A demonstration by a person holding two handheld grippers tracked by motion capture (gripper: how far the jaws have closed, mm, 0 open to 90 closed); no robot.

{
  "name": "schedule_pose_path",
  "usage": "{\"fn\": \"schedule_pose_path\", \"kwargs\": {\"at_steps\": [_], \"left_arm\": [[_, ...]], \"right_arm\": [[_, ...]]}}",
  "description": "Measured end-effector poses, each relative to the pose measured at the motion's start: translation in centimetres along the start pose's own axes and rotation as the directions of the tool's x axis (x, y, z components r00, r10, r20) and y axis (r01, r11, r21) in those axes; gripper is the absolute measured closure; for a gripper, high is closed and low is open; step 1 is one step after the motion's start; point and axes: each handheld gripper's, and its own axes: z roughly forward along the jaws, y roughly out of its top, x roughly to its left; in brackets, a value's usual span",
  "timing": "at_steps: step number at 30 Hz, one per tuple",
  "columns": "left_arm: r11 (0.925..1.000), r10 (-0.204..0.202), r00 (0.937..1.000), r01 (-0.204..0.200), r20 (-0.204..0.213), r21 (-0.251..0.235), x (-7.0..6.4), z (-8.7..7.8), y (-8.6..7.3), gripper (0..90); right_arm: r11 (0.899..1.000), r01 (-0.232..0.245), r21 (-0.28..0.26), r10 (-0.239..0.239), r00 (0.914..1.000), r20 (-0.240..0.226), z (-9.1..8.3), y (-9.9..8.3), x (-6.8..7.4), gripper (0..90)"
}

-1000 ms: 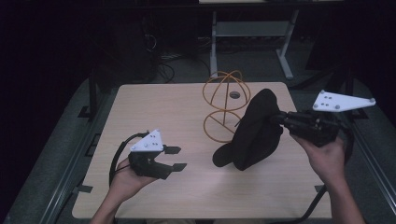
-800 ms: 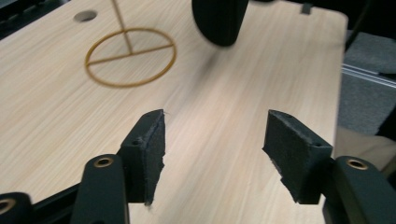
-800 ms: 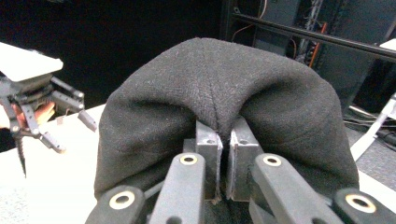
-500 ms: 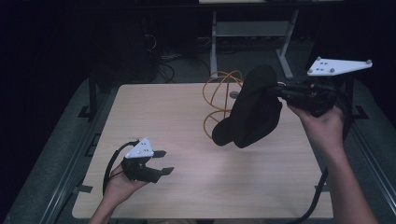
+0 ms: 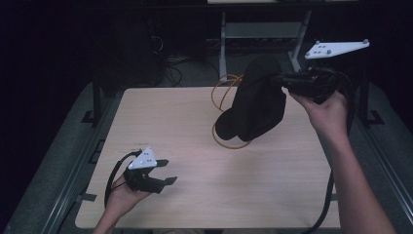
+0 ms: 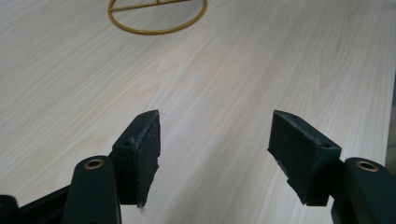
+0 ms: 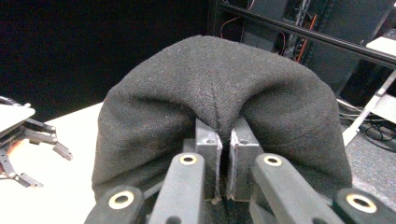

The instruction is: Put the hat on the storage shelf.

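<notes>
The cap (image 7: 219,88) is black cloth, a matt, fuzzy weave with a seam down its crown. The worktop (image 6: 261,70) looks like pale wood laminate, smooth with a faint sheen and fine grain lines. The stand (image 5: 229,144) is thin wire with a yellow-gold coat. The left gripper (image 6: 215,158) has matt black plastic jaws, their pads rough and foam-like, with brass-coloured rivets. The right gripper (image 7: 227,163) has grey pads.
</notes>
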Motion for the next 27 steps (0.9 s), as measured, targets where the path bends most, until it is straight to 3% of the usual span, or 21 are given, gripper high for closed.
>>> {"fn": "schedule_pose_path", "kwargs": {"at_steps": [11,17,27], "left_arm": [[1.0000,-0.002,1.0000,0.002,-0.003,-0.006,0.3,0.1,-0.1,32.6],[1.0000,-0.003,1.0000,0.003,-0.004,-0.004,0.4,0.0,-0.3,30.4],[0.9999,-0.009,0.9999,0.009,-0.007,-0.009,0.4,0.2,-0.5,29.0]], "right_arm": [[0.999,-0.009,0.052,0.007,0.9995,0.030,2.3,1.9,-1.1,84.8],[0.997,-0.021,0.078,0.015,0.9969,0.077,3.8,2.8,-1.8,84.8],[0.993,-0.037,0.115,0.028,0.9965,0.079,6.9,3.7,-2.6,83.9]]}}
